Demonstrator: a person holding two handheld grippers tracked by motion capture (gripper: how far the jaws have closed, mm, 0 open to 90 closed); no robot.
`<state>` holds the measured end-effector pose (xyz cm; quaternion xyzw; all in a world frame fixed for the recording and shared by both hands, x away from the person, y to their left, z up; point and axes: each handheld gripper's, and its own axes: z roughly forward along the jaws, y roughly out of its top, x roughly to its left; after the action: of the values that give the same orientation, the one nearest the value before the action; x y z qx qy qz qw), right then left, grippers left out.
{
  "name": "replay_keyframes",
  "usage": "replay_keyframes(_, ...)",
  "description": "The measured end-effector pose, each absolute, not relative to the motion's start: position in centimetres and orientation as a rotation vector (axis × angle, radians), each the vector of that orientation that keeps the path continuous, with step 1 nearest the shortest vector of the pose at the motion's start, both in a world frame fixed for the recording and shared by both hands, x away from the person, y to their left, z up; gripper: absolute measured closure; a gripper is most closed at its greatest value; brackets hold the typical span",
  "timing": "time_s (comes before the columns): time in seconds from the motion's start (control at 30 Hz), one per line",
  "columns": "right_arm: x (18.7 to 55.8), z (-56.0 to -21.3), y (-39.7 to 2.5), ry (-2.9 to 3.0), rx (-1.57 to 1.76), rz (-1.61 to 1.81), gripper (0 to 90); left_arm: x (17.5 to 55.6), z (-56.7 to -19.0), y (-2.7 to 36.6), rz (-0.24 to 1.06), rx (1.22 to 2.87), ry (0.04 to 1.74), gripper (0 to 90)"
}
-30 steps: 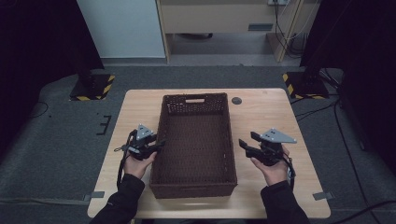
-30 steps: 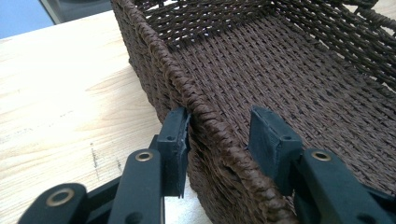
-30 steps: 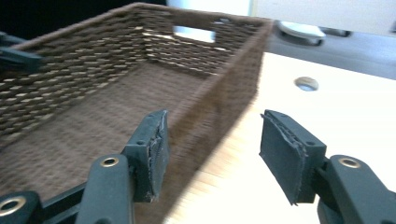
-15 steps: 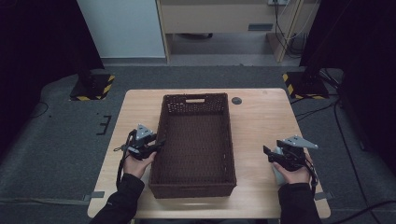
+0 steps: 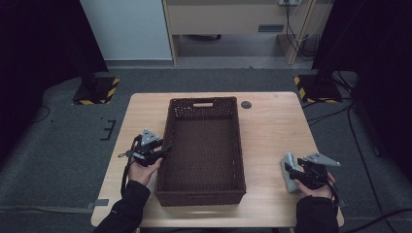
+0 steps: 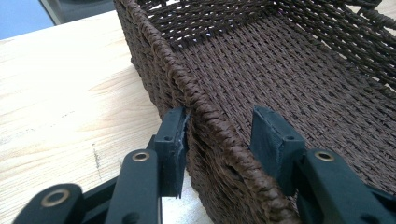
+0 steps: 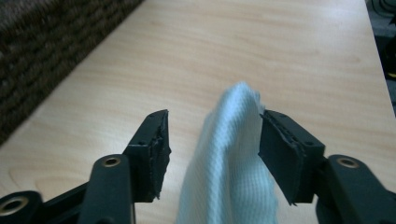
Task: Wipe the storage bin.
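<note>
Cloth is the thing here: a pale blue waffle-weave cloth point(image 7: 229, 163) stands bunched between the right gripper's point(image 5: 297, 171) spread jaws, touching one pad, near the table's right front corner. The dark brown woven basket point(image 5: 204, 194) lies to its left, long axis running away from the person. The left gripper point(image 6: 219, 135) straddles its near-left rim, jaws wide.

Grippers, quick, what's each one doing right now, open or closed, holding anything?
Left gripper: open, straddling the rim of the brown basket, not clamped.
Right gripper: open, with the pale blue cloth bunched between its tongs, not clamped.
</note>
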<state>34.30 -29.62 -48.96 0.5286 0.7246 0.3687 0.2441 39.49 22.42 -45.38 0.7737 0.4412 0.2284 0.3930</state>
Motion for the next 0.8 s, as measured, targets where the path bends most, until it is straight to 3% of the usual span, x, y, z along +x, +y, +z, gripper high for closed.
replay_keyframes(0.33,33.1,-50.3,-30.0,2.064,1.469,0.940,54.7,39.5,-45.4,22.4,0.578,1.962,1.123,55.1)
replay_keyframes(0.57,33.5,-50.6,-29.4,2.171,1.462,0.883,81.8,39.5,-45.4,22.3,0.583,1.966,1.124,55.2)
replay_keyframes(0.8,34.1,-49.5,-28.5,2.175,1.412,0.983,83.4,39.6,-45.4,22.5,0.540,1.960,1.123,57.5)
